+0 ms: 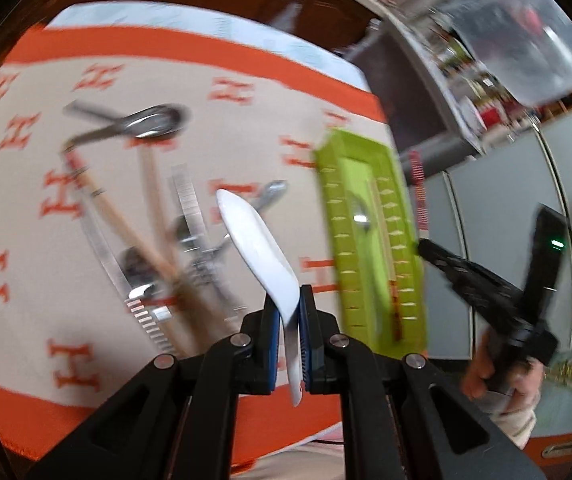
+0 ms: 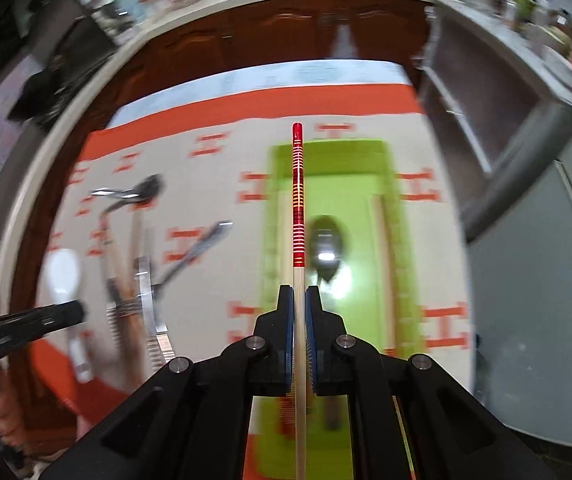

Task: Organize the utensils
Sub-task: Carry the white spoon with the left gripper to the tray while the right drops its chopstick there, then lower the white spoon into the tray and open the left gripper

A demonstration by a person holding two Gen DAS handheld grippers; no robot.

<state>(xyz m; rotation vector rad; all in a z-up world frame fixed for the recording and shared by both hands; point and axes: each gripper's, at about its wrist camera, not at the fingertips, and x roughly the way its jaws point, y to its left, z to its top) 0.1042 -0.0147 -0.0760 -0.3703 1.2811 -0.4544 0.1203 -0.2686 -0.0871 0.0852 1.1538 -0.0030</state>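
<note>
My left hand-held gripper (image 1: 289, 320) is clamped nearly closed on the handle of a white spoon (image 1: 260, 244), whose bowl sticks out ahead of the jaws, clear above the worktop (image 1: 30, 336) with its orange-patterned cloth. Below and to the left of it the unsorted pile (image 1: 154, 248) lies on the cloth: metal spoons, pale wooden sticks and some metal tongs, all too blurred to count. A metal ladle (image 1: 154, 122) lies at the far left.

To the right of the pile sits the green tray (image 1: 369, 240), long and narrow, near the cloth's right edge. In it I can make out a metal spoon (image 1: 359, 214) and a pale chopstick (image 2: 381, 264) along its right side; anything else in there is smeared by motion.

My right hand-held gripper (image 2: 299, 300) is pinched just as tightly on a chopstick with a red banded end (image 2: 298, 200), which runs straight out along the fingers and, in the right wrist view, hangs over the tray's length.

Both loads look bound for the tray, I judge. To do it well, I would line the chopstick up with the tray's long axis beside the pale one already there, lower it until it is just above the floor, and only then let go, so it does not bounce out. The white spoon should follow lengthwise next to the metal spoon, bowl toward the same end. The two grippers are close together, so I would bring them in one at a time.
</note>
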